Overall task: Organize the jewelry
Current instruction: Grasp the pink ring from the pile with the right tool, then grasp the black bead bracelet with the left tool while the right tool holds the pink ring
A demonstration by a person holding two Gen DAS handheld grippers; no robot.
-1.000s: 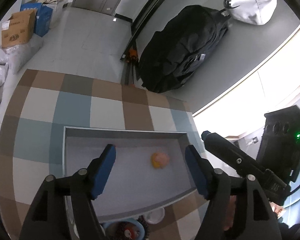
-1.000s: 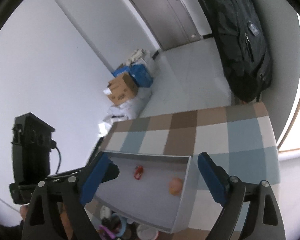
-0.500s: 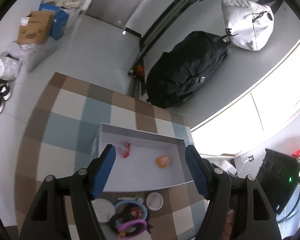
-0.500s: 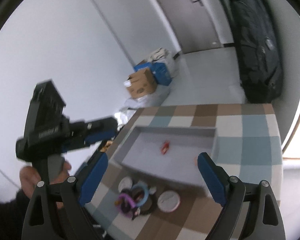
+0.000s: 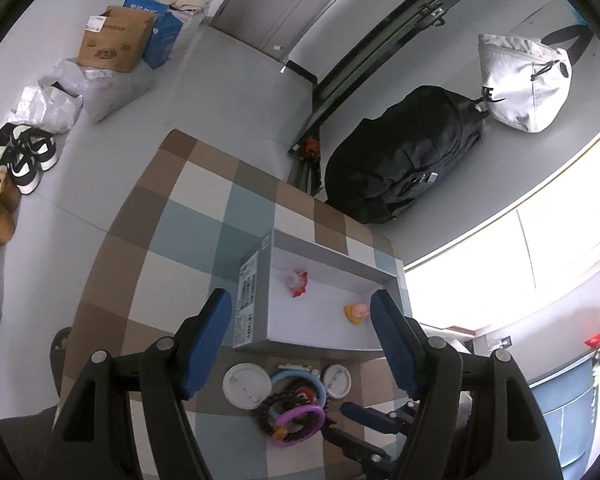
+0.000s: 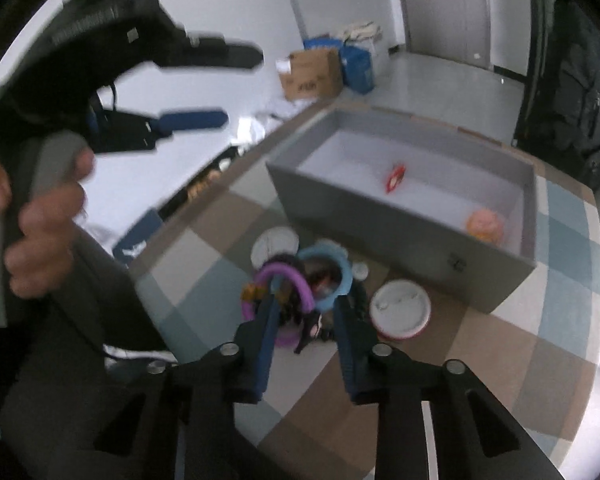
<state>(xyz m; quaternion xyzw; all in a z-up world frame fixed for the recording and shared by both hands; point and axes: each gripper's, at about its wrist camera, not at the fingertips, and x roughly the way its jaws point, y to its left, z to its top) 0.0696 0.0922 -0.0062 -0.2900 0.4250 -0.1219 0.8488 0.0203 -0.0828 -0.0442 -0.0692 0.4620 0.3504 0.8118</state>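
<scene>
Grey box (image 6: 400,220) sits upper right, two trinkets inside. I see my right gripper (image 6: 306,304), jaws just narrowed, straddling the bracelet pile (image 6: 300,280) at centre; grip unclear through blur. Left gripper (image 5: 302,312) hangs wide, empty.

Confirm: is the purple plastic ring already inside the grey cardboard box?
No, the purple plastic ring lies in the pile on the checked cloth, outside the grey cardboard box.

Both wrist views look steeply down on the grey box (image 5: 324,344).
</scene>
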